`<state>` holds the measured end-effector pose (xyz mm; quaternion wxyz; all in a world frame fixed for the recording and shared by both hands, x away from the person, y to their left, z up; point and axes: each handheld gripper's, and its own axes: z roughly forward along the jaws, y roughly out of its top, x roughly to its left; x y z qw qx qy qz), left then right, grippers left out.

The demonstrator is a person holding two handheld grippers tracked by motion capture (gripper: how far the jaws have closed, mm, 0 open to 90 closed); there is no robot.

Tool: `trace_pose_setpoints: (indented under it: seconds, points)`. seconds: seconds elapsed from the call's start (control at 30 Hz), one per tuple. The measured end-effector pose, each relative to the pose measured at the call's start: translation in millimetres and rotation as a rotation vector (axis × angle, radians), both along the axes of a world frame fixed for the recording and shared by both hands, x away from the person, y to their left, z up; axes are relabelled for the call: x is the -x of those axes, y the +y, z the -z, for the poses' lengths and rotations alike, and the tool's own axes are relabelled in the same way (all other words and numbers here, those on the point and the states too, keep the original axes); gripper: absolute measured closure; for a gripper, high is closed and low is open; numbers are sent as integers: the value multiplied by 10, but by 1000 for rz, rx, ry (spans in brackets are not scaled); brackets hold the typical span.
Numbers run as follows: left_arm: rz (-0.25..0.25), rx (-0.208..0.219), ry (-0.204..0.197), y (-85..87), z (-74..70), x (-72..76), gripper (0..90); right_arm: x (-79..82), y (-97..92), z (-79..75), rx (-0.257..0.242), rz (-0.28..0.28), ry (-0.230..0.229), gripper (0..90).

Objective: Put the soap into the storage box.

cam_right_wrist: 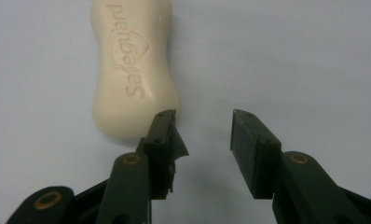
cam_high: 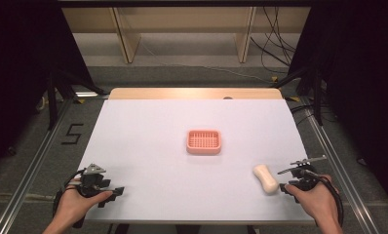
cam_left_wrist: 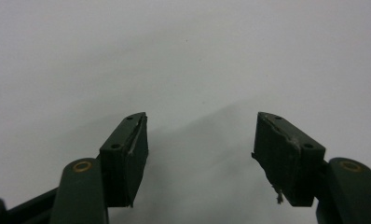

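Two hand-held tools rest low on the white surface (cam_high: 148, 146), the left tool (cam_left_wrist: 200, 140) spread on nothing, the right tool (cam_right_wrist: 204, 135) parted just beside the cream waisted soap bar (cam_right_wrist: 132, 70), seemingly lining up to carry it to the pink ribbed plastic dish (cam_high: 203, 142).

Cream-coloured, waisted bar of soap (cam_high: 265, 178) lies flat on the white surface (cam_high: 158, 146), embossed brand lettering facing up, long axis running away from the right tongs (cam_high: 285, 186). In the right gripper view the soap (cam_right_wrist: 134, 70) sits just ahead of those tongs (cam_right_wrist: 203, 122), offset to their left; its near rounded end is beside the left jaw's tip, not between the jaws.
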<state>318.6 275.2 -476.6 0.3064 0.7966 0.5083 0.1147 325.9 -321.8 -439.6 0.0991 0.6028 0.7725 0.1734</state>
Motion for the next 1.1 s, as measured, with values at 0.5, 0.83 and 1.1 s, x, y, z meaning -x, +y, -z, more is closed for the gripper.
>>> trace_pose_setpoints:
  seconds: [0.5,0.83,1.1]
  points:
    - [14,13,6,-10,13,-5,345,-217,172,-292,54,-40,184,556]
    - [15,12,8,-8,27,-8,344,-383,330,-334,50,-79,265,518]
    - [20,13,6,-9,33,-5,343,-534,474,-246,74,-103,291,485]
